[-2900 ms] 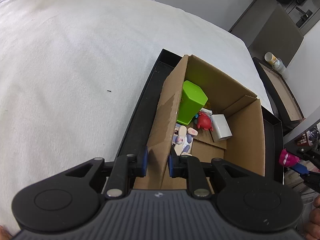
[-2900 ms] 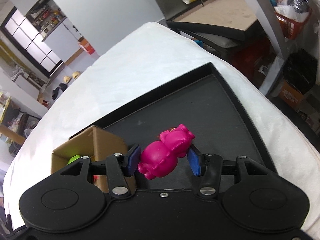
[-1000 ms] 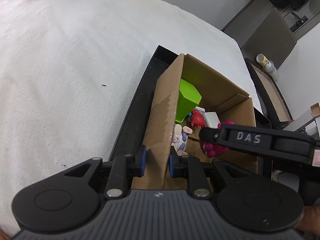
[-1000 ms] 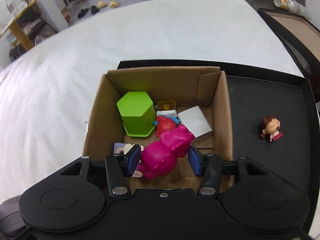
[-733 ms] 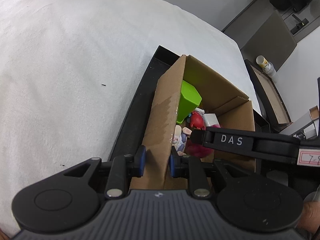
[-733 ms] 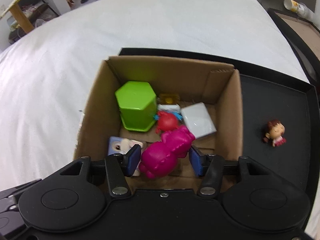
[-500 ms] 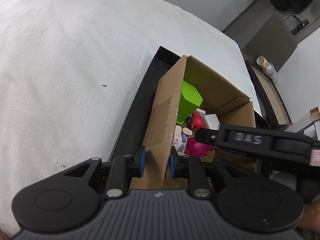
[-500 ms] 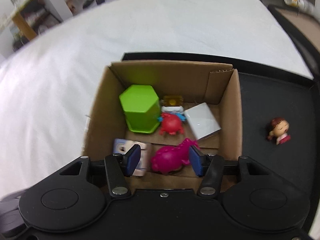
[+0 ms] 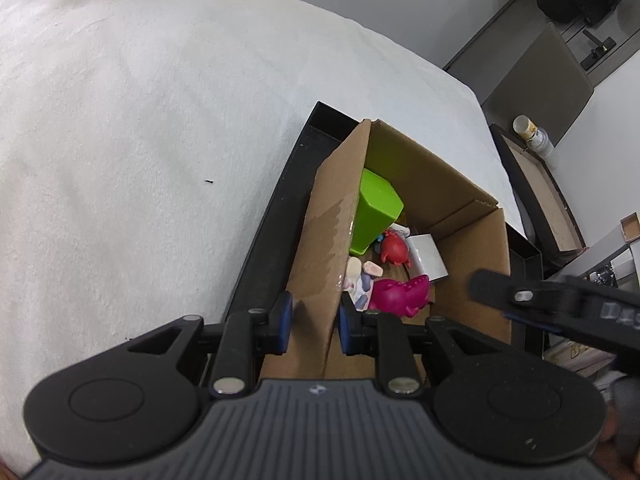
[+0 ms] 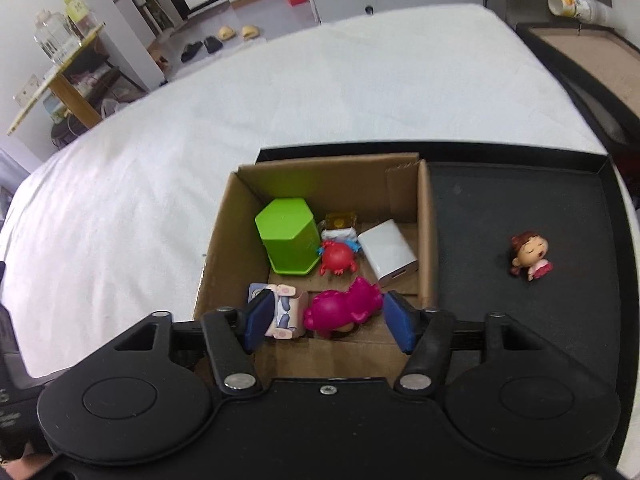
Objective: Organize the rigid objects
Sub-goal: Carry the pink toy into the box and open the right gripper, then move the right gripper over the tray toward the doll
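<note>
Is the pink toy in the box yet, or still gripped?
In the box. The pink toy lies on the cardboard box floor beside the other toys; the right hand-held gripper has just been opening, its pads clear of it.

Even, bright indoor light fills both my views, with soft shadows and no hard glare. The white cloth (image 9: pixel 140 140) nearly washes out. Inside the box (image 10: pixel 424 232) the far wall lies in mild shade. Fisheye bending curves the room at the edges of both views. In the left view my other gripper (image 9: pixel 560 304) is smeared with blur; the right view's background looks slightly soft.
</note>
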